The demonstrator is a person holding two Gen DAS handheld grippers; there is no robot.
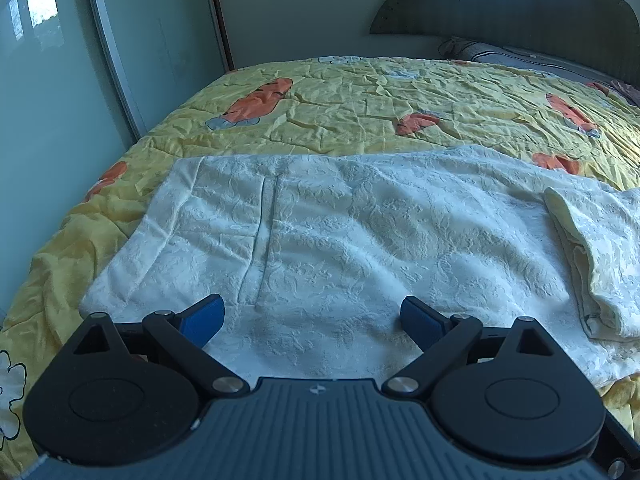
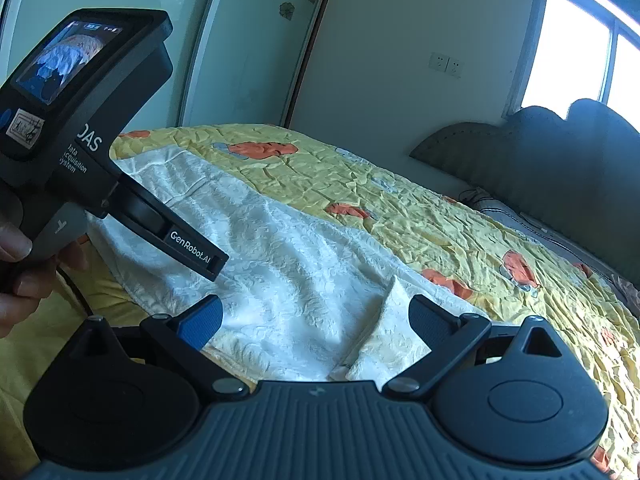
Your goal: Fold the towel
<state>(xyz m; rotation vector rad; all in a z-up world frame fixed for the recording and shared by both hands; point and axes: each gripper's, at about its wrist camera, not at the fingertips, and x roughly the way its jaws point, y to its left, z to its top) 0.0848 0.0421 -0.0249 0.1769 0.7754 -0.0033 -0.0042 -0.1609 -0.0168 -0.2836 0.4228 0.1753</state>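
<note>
A white embossed towel [image 1: 340, 232] lies spread on the bed, its right end turned over into a loose fold [image 1: 596, 256]. My left gripper [image 1: 312, 322] hovers open above the towel's near edge, nothing between its blue pads. In the right wrist view the same towel [image 2: 288, 264] runs from far left to the near side, with a folded-over corner [image 2: 384, 344] just ahead. My right gripper [image 2: 314, 326] is open over that corner, holding nothing. The left gripper's body [image 2: 80, 128] with its screen shows at the left of this view, held by a hand [image 2: 24, 264].
The bed is covered by a wrinkled yellow quilt [image 1: 360, 108] with orange carrot prints. A wardrobe with sliding doors [image 1: 80, 80] stands close on the left. A dark headboard [image 2: 560, 160] and a pillow [image 2: 516, 216] are at the far right, under a bright window [image 2: 576, 48].
</note>
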